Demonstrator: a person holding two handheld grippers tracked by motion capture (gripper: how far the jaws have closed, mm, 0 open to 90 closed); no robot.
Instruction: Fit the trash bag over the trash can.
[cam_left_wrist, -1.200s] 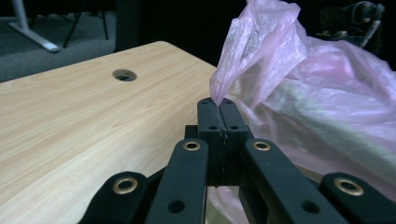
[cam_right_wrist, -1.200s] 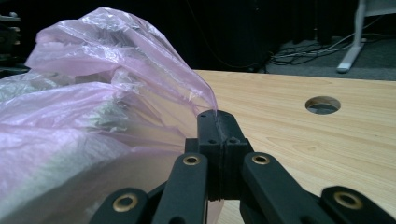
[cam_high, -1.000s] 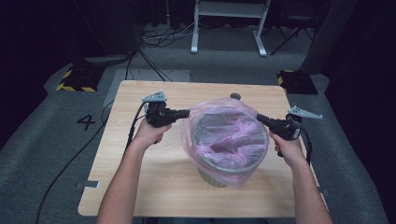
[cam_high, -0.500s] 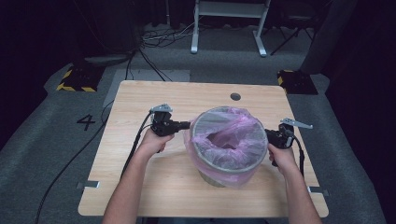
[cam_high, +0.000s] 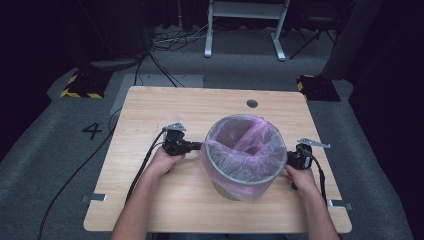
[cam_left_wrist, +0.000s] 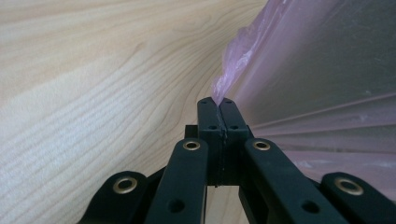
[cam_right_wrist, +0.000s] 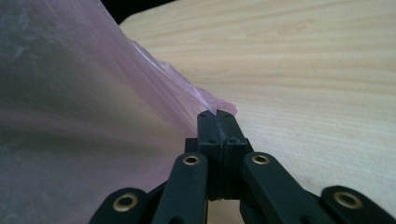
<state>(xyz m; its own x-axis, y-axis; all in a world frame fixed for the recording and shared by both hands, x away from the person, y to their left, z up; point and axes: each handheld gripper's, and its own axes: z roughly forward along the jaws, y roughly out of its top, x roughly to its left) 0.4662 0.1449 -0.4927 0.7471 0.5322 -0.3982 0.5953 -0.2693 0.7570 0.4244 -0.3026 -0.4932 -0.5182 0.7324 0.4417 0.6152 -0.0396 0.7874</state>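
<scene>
Each tool (cam_left_wrist: 217, 105) (cam_right_wrist: 217, 116) pinches the pink bag's (cam_high: 235, 150) opposite edge.

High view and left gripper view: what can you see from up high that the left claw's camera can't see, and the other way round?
High view alone: the whole bin with the pink bag folded over its rim, both hands, the right claw and the floor around the table.

Left gripper view alone: close up, the left claw has its jaws pressed shut on a thin edge of the bag, and the wood grain is plain.

Both: the pink bag, the wooden table and the left claw pinching the bag.
</scene>
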